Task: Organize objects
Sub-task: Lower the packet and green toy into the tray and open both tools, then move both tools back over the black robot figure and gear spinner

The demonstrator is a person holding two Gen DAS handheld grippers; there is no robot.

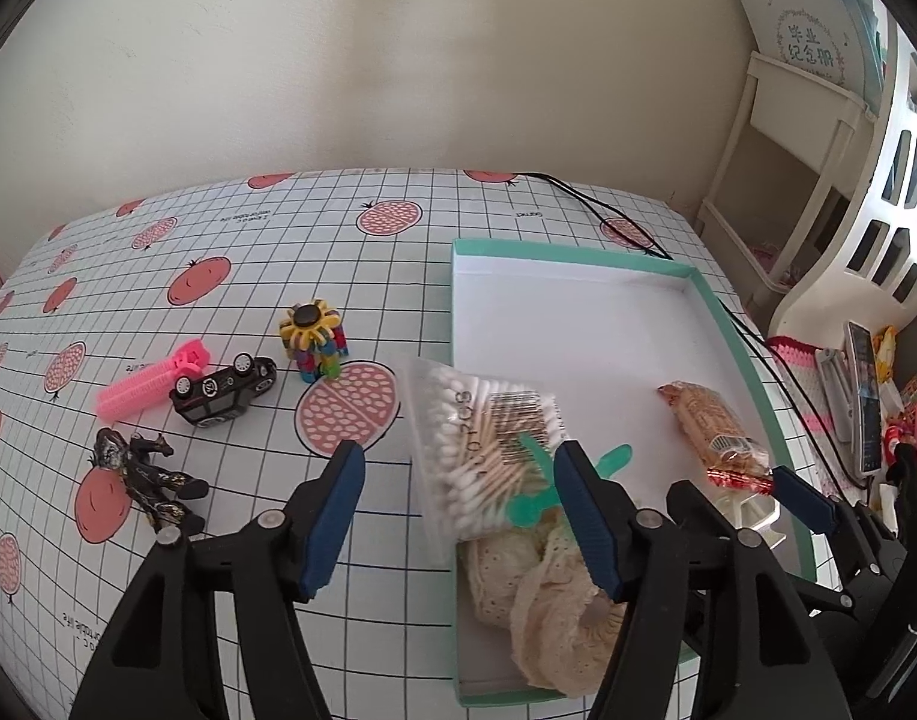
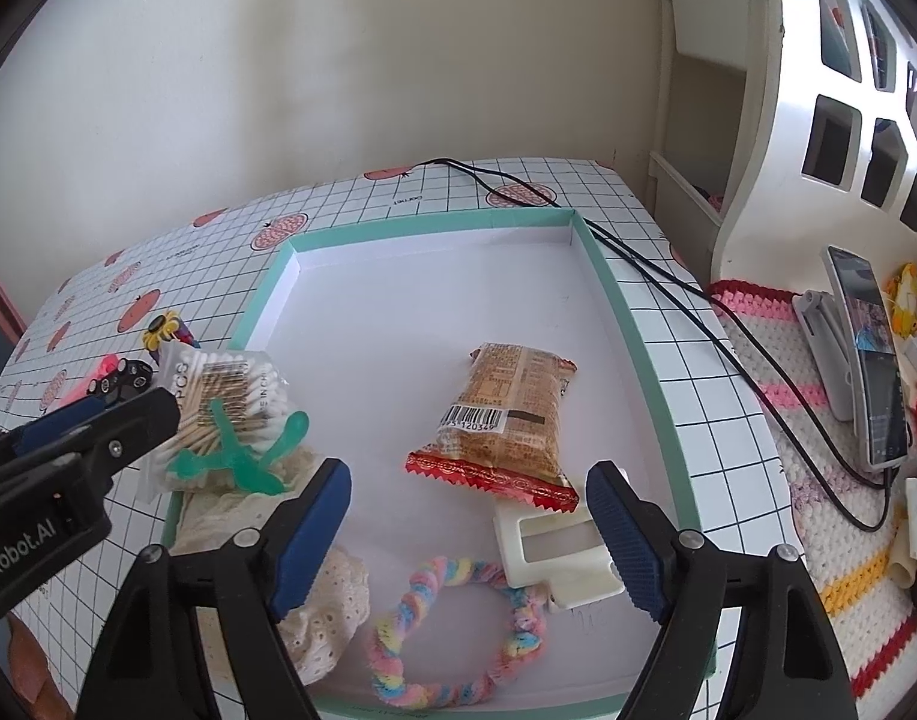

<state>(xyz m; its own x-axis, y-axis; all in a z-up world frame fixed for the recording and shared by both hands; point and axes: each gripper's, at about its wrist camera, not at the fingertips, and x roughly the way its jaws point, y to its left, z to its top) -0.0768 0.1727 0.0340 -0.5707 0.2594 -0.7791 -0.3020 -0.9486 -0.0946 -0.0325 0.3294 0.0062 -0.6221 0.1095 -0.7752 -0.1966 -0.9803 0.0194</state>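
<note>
My left gripper [image 1: 458,474] has its jaws spread wide and grasps nothing; in the left wrist view the bag of cotton swabs [image 1: 482,438] sits in the gap between the blue pads, at lower centre of the frame, lying across the left rim of the teal-edged tray [image 1: 578,252], and I cannot tell whether a pad touches it; a green plastic piece [image 1: 536,504] lies on the bag's near end, over a bundle of cream lace [image 1: 536,594] at the tray's lower left corner. My right gripper [image 2: 467,498] is likewise released, jaws apart and empty; in the right wrist view the snack packet [image 2: 506,420] lies in the middle of the frame on the tray's white floor, just beyond the pads; its red crimped edge overlaps a white plastic frame [image 2: 554,546] beside the right pad; a pastel twisted ring [image 2: 452,630] lies at lower centre, touching that frame. Further out, in the left wrist view, on the checked tablecloth [image 1: 398,276] left of the tray, I see a black toy car [image 1: 221,390] tipped on its side against a pink comb [image 1: 146,381]; a yellow flower block toy [image 1: 314,339] stands just right of them; a dark figure [image 1: 146,474] lies at lower left; a black cable [image 1: 584,198] runs past the tray's far corner at upper right.
</note>
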